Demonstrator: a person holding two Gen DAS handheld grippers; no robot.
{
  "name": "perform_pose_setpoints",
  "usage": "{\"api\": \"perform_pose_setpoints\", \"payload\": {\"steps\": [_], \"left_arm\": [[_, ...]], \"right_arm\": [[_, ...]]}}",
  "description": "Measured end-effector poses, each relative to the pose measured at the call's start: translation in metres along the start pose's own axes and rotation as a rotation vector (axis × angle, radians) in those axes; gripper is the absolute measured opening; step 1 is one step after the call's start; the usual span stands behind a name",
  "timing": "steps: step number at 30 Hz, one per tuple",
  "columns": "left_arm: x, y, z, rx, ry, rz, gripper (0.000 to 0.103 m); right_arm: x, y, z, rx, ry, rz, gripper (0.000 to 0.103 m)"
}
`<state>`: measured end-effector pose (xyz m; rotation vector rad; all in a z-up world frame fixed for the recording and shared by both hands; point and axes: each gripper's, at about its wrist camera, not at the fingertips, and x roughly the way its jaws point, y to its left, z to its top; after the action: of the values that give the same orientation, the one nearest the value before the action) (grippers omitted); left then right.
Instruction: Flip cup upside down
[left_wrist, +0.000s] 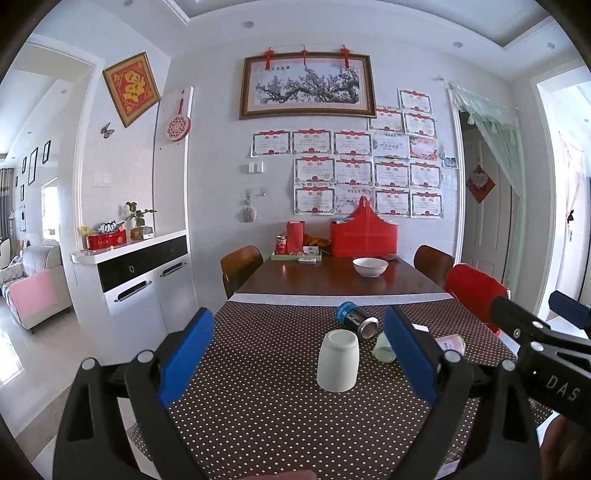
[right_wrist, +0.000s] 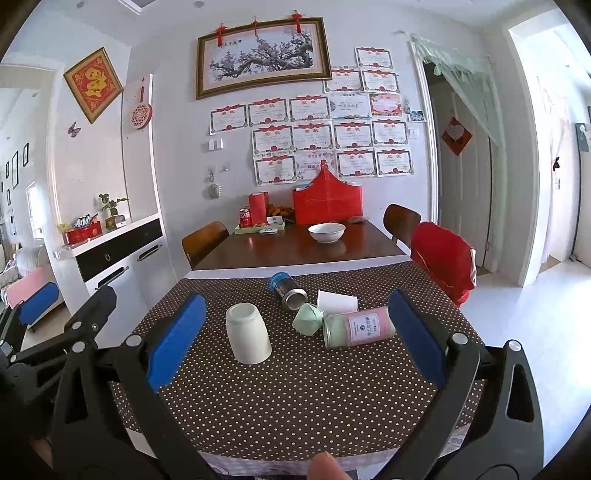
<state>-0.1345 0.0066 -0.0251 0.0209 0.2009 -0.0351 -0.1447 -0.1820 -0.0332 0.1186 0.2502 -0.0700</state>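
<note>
A white cup (left_wrist: 338, 360) stands upside down, base up, on the brown dotted tablecloth (left_wrist: 258, 413); it also shows in the right wrist view (right_wrist: 248, 333). My left gripper (left_wrist: 299, 354) is open and empty, held back from the cup with its blue pads either side of it in view. My right gripper (right_wrist: 295, 332) is open and empty, also short of the cup, which sits left of its centre. The right gripper shows at the right edge of the left wrist view (left_wrist: 546, 332), and the left gripper at the left edge of the right wrist view (right_wrist: 55, 317).
Behind the cup lie a dark blue can (right_wrist: 287, 288) on its side, a pale green lid (right_wrist: 308, 319), a pink-labelled jar (right_wrist: 358, 327) on its side and a white box (right_wrist: 337, 301). Farther back are a white bowl (right_wrist: 326, 232), a red bag (right_wrist: 327, 201), chairs and a white cabinet (right_wrist: 110, 254).
</note>
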Motion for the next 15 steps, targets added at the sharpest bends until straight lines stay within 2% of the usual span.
{"api": "perform_pose_setpoints", "payload": {"steps": [15], "left_arm": [[0.0009,0.0002,-0.0003,0.002,0.009,-0.002,0.092]], "right_arm": [[0.0014,-0.0003,0.0007,0.001,0.0,0.0,0.097]]}}
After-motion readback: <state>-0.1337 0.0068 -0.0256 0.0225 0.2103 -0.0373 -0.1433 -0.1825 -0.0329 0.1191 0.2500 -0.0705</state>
